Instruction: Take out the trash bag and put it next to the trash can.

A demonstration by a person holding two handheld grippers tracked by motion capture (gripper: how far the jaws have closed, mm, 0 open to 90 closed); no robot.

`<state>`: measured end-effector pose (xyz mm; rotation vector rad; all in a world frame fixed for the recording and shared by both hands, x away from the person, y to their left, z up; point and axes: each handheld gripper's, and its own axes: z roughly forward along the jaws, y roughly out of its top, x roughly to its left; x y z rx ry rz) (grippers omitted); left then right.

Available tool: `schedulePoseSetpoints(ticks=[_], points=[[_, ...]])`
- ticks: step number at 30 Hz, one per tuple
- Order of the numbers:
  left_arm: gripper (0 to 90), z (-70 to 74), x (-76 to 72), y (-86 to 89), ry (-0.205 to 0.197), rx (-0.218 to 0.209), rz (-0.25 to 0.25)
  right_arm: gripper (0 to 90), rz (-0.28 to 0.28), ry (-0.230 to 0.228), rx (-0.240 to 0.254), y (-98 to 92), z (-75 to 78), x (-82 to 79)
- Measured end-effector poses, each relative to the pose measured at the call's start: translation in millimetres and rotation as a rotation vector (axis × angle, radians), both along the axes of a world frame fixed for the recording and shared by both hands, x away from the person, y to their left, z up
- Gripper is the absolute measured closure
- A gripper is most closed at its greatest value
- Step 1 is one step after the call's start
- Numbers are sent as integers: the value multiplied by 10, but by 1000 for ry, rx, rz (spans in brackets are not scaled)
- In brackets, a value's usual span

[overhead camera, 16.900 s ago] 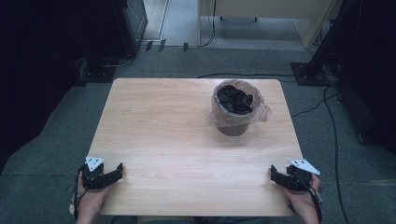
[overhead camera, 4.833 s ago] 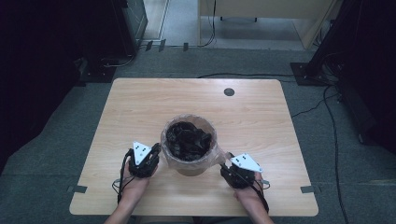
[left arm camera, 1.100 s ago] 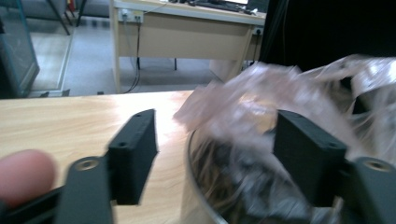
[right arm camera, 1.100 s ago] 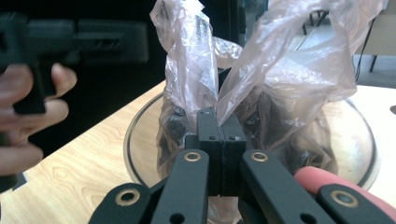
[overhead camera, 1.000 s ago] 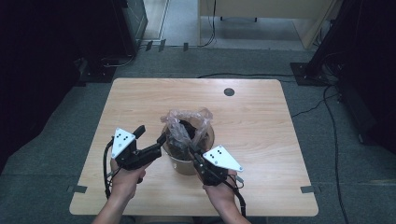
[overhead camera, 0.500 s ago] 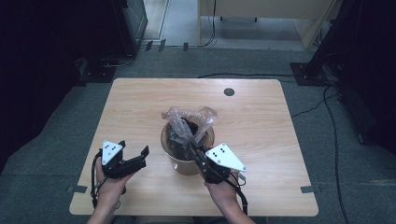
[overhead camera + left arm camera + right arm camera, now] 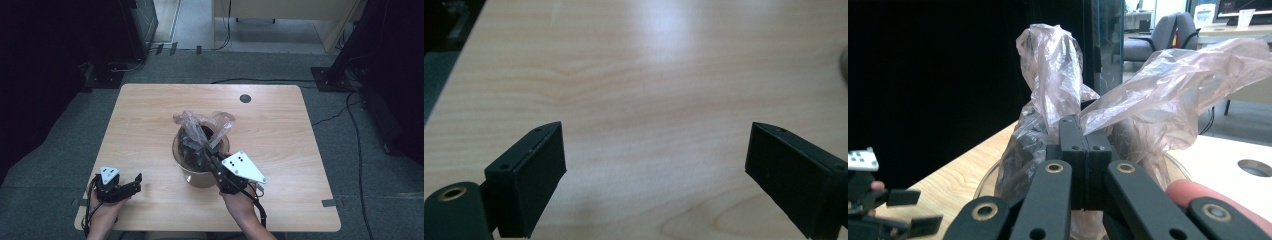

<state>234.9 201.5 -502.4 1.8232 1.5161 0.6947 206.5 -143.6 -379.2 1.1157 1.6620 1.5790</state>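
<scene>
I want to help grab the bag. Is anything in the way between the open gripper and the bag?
Nothing visible: bare table lies between the left gripper and the bag. The right gripper pinches it.

The high view looks forward and down from above the person's side, taking in the whole pale wooden surface (image 7: 150, 120) and grey floor beyond. The left gripper view sits low and close over the wood grain (image 7: 644, 90), facing out between its own two black jaws. The right gripper view looks nearly level along its shut jaws, very near the crumpled clear plastic bag (image 7: 1158, 85) (also central in the high view (image 7: 202, 122)), and catches the left claw (image 7: 878, 210) farther off, which the high view shows too (image 7: 127, 187).
</scene>
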Motion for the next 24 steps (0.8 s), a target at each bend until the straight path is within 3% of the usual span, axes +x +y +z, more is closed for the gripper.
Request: schedulePoseSetpoints(ticks=[6, 11, 24], points=[[92, -145, -23, -18, 57, 49, -43, 900, -7, -21, 1, 1, 45, 4], [92, -171, -4, -10, 51, 26, -36, 900, -23, -44, 6, 5, 84, 4], [93, -173, 14, 3, 49, 24, -27, 900, -77, -141, 16, 41, 221, -28]])
